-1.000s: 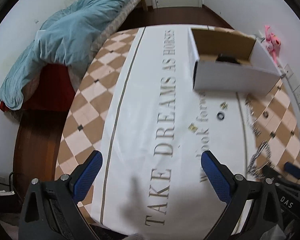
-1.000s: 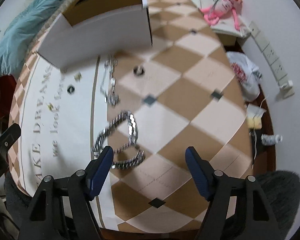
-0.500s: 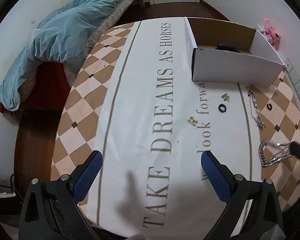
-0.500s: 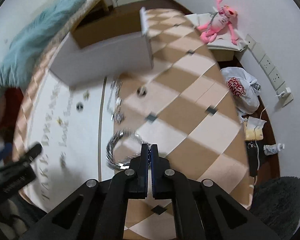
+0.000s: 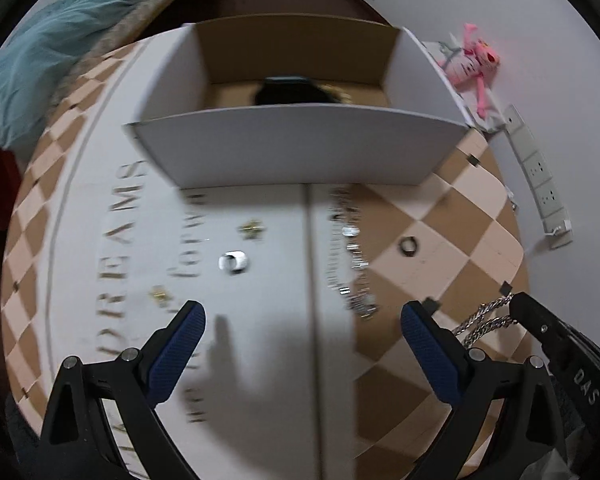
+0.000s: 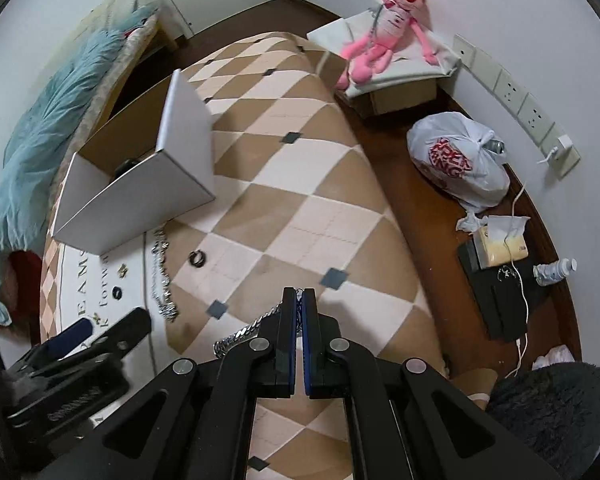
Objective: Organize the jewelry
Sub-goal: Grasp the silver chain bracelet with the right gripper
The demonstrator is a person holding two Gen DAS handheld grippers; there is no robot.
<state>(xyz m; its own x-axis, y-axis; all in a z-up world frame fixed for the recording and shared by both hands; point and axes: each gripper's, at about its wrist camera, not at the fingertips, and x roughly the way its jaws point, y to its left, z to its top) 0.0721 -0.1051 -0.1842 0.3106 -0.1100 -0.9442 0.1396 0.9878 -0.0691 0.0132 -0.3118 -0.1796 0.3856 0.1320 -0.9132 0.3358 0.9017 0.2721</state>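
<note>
Box (image 5: 300,152) behind the rings (apart) (image 5: 234,261); chain (image 5: 350,256) right of them.

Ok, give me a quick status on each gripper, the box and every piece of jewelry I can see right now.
right gripper: shut on silver chain, lifted
silver chain: hangs from the gripper
left gripper: open, empty
white box: open top, dark item inside
long necklace: flat on table, before the box
dark ring: on table, loose
white ring: on table, loose
gold earrings: on table, apart

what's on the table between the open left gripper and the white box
Left wrist view: a white ring, two small gold earrings and a silver chain lie before the white box.
</note>
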